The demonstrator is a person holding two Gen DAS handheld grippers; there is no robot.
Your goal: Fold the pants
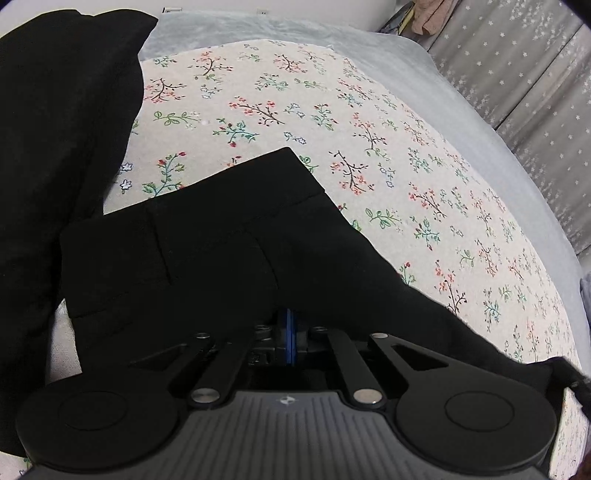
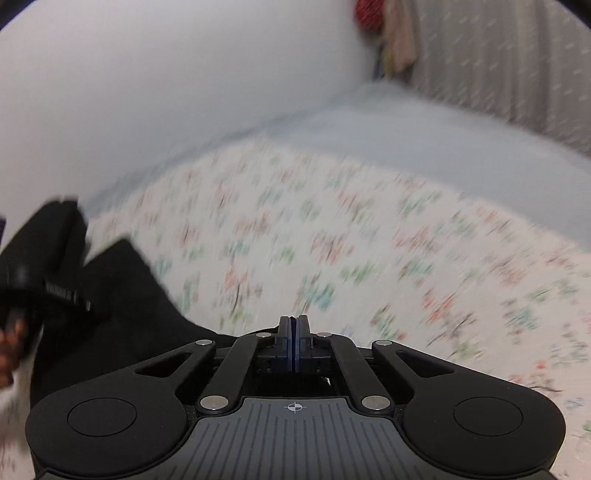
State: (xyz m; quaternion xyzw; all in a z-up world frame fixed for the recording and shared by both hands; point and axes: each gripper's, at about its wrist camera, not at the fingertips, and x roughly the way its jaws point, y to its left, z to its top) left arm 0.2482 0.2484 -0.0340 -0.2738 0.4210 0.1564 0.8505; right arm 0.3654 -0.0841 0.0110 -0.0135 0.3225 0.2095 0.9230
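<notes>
The black pants (image 1: pixel 207 258) lie on a floral bedsheet (image 1: pixel 369 129), their waistband end in the middle of the left wrist view. My left gripper (image 1: pixel 287 318) is shut on the pants; the cloth drapes over its blue pads and hides the tips. A second dark stretch of fabric (image 1: pixel 55 147) rises along the left edge. In the blurred right wrist view, my right gripper (image 2: pixel 294 320) is shut above the sheet, with no cloth showing between its pads. The pants (image 2: pixel 122 302) spread to its left, where a hand (image 2: pixel 9 347) holds the left gripper (image 2: pixel 33 280).
A pale grey blanket (image 1: pixel 443 92) borders the sheet at the far side and right. Behind it hang grey star-print curtains (image 1: pixel 535 74), and a white wall (image 2: pixel 147 74) runs along the far side. Some cloth (image 1: pixel 428 18) hangs in the far corner.
</notes>
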